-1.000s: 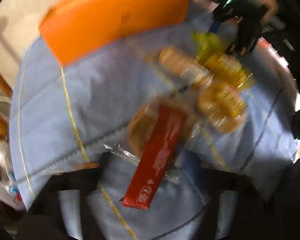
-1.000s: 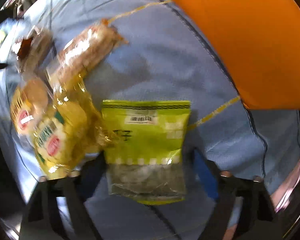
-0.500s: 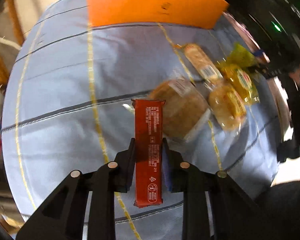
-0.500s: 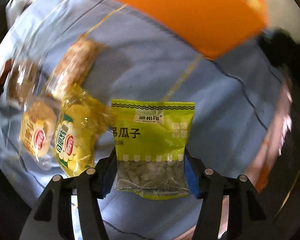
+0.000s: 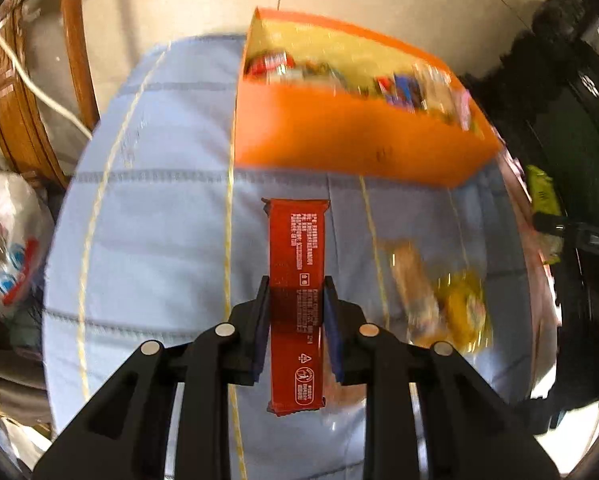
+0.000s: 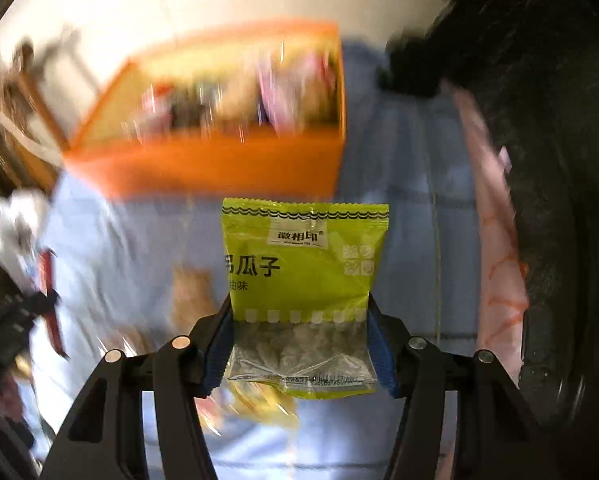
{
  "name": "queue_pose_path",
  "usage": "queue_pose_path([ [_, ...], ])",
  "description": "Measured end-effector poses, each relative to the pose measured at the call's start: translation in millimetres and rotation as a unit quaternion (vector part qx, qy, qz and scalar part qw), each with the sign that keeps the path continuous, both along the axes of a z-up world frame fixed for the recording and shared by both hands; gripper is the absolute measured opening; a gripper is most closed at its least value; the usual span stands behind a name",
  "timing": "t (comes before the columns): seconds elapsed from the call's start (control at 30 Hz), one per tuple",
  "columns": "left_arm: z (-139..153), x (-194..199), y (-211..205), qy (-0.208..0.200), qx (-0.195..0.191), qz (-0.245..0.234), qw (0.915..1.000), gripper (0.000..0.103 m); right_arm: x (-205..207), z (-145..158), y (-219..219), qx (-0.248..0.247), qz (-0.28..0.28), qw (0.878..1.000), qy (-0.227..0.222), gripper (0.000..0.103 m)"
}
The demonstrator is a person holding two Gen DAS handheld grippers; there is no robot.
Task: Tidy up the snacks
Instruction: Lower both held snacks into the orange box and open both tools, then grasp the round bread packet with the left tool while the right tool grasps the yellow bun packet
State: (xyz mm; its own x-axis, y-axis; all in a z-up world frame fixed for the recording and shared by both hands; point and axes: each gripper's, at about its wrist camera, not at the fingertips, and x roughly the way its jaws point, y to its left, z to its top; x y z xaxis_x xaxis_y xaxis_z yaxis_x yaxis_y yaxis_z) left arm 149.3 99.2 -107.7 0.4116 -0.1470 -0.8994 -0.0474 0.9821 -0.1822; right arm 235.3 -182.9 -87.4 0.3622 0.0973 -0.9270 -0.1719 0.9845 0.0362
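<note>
My left gripper [image 5: 295, 292] is shut on a long red snack bar [image 5: 297, 248], held up above the blue cloth [image 5: 151, 240]. Beyond it stands the orange box [image 5: 339, 144], open at the top with several snacks inside. My right gripper [image 6: 301, 312] is shut on a green seed packet [image 6: 305, 256], lifted clear of the cloth, with the orange box [image 6: 203, 168] ahead of it. The left gripper with its red bar [image 6: 47, 280] shows blurred at that view's left edge. The green packet [image 5: 541, 196] appears at the far right of the left wrist view.
Loose yellow and tan snack packs [image 5: 439, 296] lie on the cloth to the right, below the box. A white plastic bag [image 5: 7, 248] and a wooden chair [image 5: 71, 40] stand off the table's left. A pink cloth edge [image 6: 495, 240] and dark furniture border the right.
Both grippers have risen with their snacks and rolled, so the orange box's open top and its contents now show. The snacks left on the cloth have dropped lower and smaller in view.
</note>
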Motion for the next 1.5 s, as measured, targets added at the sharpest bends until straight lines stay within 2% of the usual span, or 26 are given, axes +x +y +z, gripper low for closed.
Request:
queue_pose_path([
  [0.07, 15.1, 23.8, -0.8, -0.014, 0.013, 0.006, 0.9998, 0.023, 10.7, 21.2, 6.5, 0.027, -0.023, 0.999, -0.031, 0.059],
  [0.13, 33.4, 54.3, -1.7, -0.032, 0.035, 0.015, 0.9988, 0.023, 31.5, 33.7, 16.0, 0.044, -0.021, 0.997, -0.055, 0.059],
  [0.23, 54.2, 90.3, -4.7, -0.057, 0.057, 0.014, 0.9967, 0.023, 60.8, 48.3, 39.3, 0.032, -0.015, 0.995, -0.094, 0.059],
  [0.3, 63.9, 113.4, -7.6, -0.070, 0.068, 0.013, 0.9952, 0.023, 78.7, 49.7, 48.4, 0.030, -0.022, 0.995, -0.097, 0.059],
  [0.43, 70.7, 140.6, -11.5, -0.094, 0.062, 0.019, 0.9934, 0.023, 104.1, 44.7, 56.3, 0.040, -0.054, 0.992, -0.109, 0.059],
  [0.5, 69.0, 150.3, -13.6, -0.099, 0.048, 0.016, 0.9938, 0.023, 112.7, 35.2, 63.4, 0.033, -0.050, 0.993, -0.101, 0.059],
  [0.6, 65.1, 170.0, -18.3, -0.093, 0.059, 0.021, 0.9937, 0.023, 126.2, 19.8, 63.1, 0.056, -0.069, 0.993, -0.082, 0.059],
  [0.77, 64.6, 193.4, -24.9, -0.090, 0.079, 0.017, 0.9926, 0.023, 140.0, 22.3, 68.7, 0.044, -0.055, 0.993, -0.098, 0.059],
  [0.87, 63.9, 200.8, -26.0, -0.089, 0.072, 0.017, 0.9933, 0.023, 153.1, 17.7, 65.6, 0.054, -0.061, 0.993, -0.087, 0.060],
  [0.9, 63.9, 206.1, -27.1, -0.086, 0.069, 0.016, 0.9938, 0.023, 156.7, 17.4, 65.5, 0.053, -0.062, 0.993, -0.089, 0.061],
  [0.93, 62.7, 210.2, -28.7, -0.083, 0.074, 0.018, 0.9936, 0.024, 159.5, 18.1, 66.4, 0.049, -0.061, 0.992, -0.096, 0.073],
  [0.97, 61.4, 213.4, -28.6, -0.080, 0.084, 0.022, 0.9930, 0.052, 161.1, 20.3, 69.0, 0.047, -0.047, 0.992, -0.110, 0.100],
  [1.0, 61.0, 213.4, -29.9, -0.078, 0.097, 0.026, 0.9919, 0.099, 160.9, 20.7, 71.0, 0.041, -0.032, 0.992, -0.111, 0.099],
  [1.03, 60.3, 209.3, -30.3, -0.077, 0.104, 0.023, 0.9914, 0.095, 157.6, 22.0, 72.4, 0.026, -0.019, 0.993, -0.112, 0.099],
  [1.1, 59.3, 189.4, -30.6, -0.097, 0.104, 0.012, 0.9897, 0.099, 134.3, 27.7, 68.0, -0.005, 0.003, 0.992, -0.125, 0.099],
  [1.13, 57.5, 176.9, -29.7, -0.093, 0.094, 0.000, 0.9913, 0.099, 123.9, 29.0, 64.3, -0.008, 0.006, 0.992, -0.128, 0.099],
  [1.23, 39.2, 127.8, -22.1, -0.073, 0.056, -0.022, 0.9955, 0.099, 58.9, 16.5, 43.9, -0.023, 0.016, 0.993, -0.111, 0.099],
  [1.3, 18.7, 89.0, -18.3, -0.054, 0.045, -0.033, 0.9970, 0.099, 15.4, -7.8, 34.9, -0.034, 0.028, 0.995, -0.088, 0.099],
  [1.37, -0.8, 49.9, -8.9, -0.043, 0.043, -0.009, 0.9981, 0.099, -21.1, -45.4, 30.4, -0.053, 0.033, 0.997, -0.054, 0.099],
  [1.43, -14.3, 22.0, 0.6, -0.030, 0.022, 0.013, 0.9992, 0.099, -41.0, -77.0, 28.5, -0.043, 0.038, 0.998, -0.027, 0.099],
  [1.5, -31.5, -7.5, 7.3, -0.009, -0.002, 0.021, 0.9997, 0.099, -52.7, -111.7, 27.7, -0.012, 0.035, 0.999, 0.015, 0.099],
])
